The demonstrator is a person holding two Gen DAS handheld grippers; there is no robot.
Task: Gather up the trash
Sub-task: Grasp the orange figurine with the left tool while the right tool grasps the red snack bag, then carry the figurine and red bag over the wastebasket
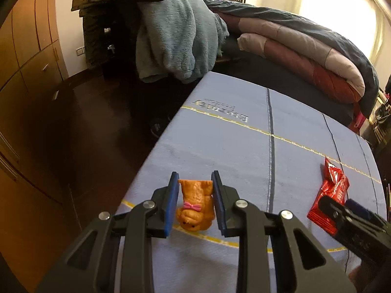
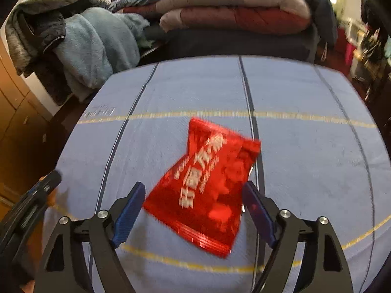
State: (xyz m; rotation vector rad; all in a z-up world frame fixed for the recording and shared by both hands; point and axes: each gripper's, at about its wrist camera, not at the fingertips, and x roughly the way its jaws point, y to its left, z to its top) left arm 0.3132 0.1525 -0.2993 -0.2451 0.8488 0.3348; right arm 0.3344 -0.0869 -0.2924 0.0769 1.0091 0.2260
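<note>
An orange toy figure with a pink bow (image 1: pixel 195 205) lies on the blue cloth-covered table (image 1: pixel 232 127), between the blue pads of my left gripper (image 1: pixel 194 183). The pads stand close to its sides with small gaps, so I cannot tell if they grip it. A red snack wrapper (image 2: pixel 205 183) lies on the cloth between the wide-open fingers of my right gripper (image 2: pixel 193 193), which do not touch it. The wrapper (image 1: pixel 330 195) and the right gripper (image 1: pixel 347 212) also show at the right of the left wrist view. The left gripper's edge (image 2: pixel 46 183) shows at the left of the right wrist view.
Beyond the table is a bed with folded quilts (image 1: pixel 305 48). A blue fleece blanket and dark jacket (image 1: pixel 176 36) hang over something at the far left. Wooden cupboards (image 1: pixel 29 48) and dark floor lie left of the table edge. Clutter stands at the far right (image 2: pixel 361 41).
</note>
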